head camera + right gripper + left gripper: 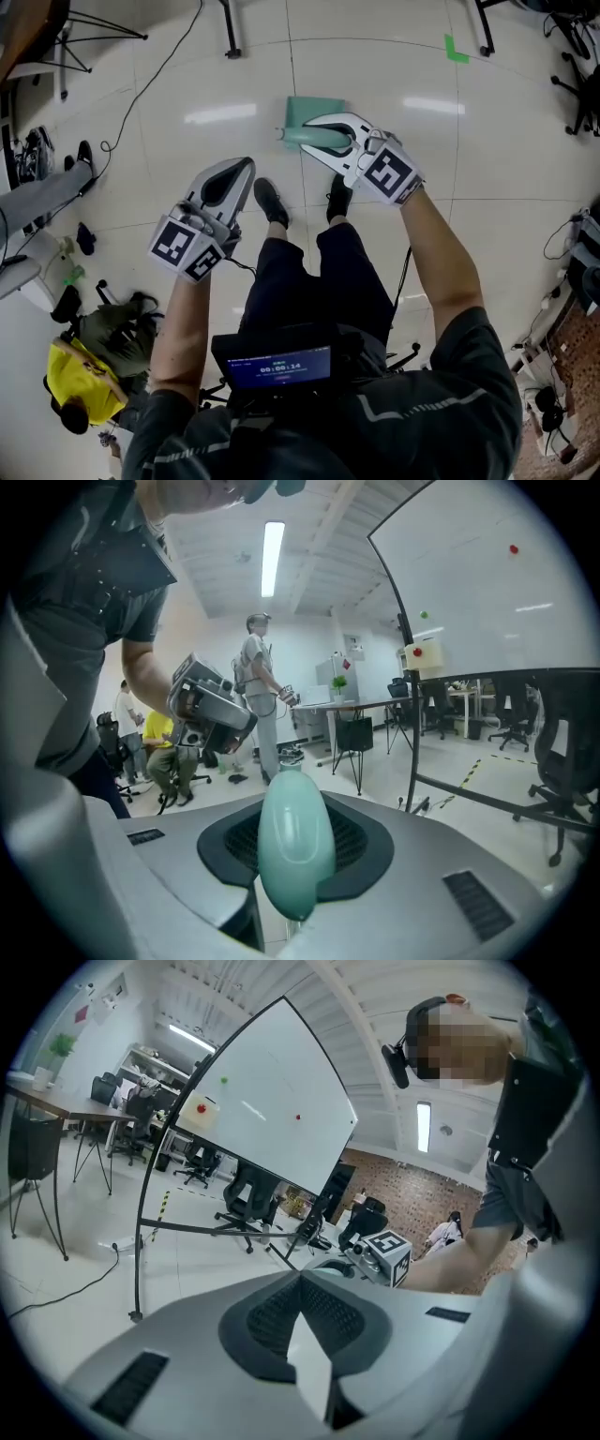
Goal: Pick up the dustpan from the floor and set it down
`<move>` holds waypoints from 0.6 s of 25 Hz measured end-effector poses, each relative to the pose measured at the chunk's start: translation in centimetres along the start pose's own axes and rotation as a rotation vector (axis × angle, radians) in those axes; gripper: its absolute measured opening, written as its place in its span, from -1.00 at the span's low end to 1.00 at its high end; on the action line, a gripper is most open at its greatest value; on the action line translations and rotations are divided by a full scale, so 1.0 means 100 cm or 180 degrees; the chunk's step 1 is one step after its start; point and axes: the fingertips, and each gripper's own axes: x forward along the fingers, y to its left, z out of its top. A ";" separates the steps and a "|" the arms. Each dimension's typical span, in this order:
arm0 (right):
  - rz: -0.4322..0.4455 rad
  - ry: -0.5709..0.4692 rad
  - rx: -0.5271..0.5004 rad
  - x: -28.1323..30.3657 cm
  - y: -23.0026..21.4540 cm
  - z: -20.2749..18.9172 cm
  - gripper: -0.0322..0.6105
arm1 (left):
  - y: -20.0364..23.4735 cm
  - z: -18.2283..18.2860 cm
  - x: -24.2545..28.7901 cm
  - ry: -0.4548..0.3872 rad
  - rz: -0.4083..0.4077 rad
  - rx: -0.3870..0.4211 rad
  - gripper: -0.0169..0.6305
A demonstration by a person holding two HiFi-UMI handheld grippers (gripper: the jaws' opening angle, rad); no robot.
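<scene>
1. Left claw (242, 171): level with the person's shoes (270, 202), to their left. Its jaws are pressed together with nothing between them, so it takes no part in the hold.
2. Right claw (323, 134): just beyond the shoes, pinching the handle of the green dustpan (314, 108).
3. The pan body lies beyond the claw over the floor (225, 112). Contact with the floor cannot be confirmed.
4. Step in hand, as judged: set-down.
5. Next move: seat the pan flat, then spread the right jaws and draw straight back off the handle.
</scene>
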 end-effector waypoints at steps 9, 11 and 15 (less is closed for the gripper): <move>0.0110 -0.0088 0.0071 0.038 -0.026 -0.079 -0.59 | 0.055 -0.061 0.051 0.0056 0.0072 -0.0133 -0.87; 0.0131 -0.0034 -0.0002 0.040 -0.028 -0.081 -0.59 | 0.059 -0.061 0.055 0.0072 0.0073 -0.0169 -0.87; 0.0140 0.0185 -0.0105 0.032 -0.018 -0.090 -0.59 | 0.055 -0.058 0.059 0.0125 0.0024 -0.0200 -0.87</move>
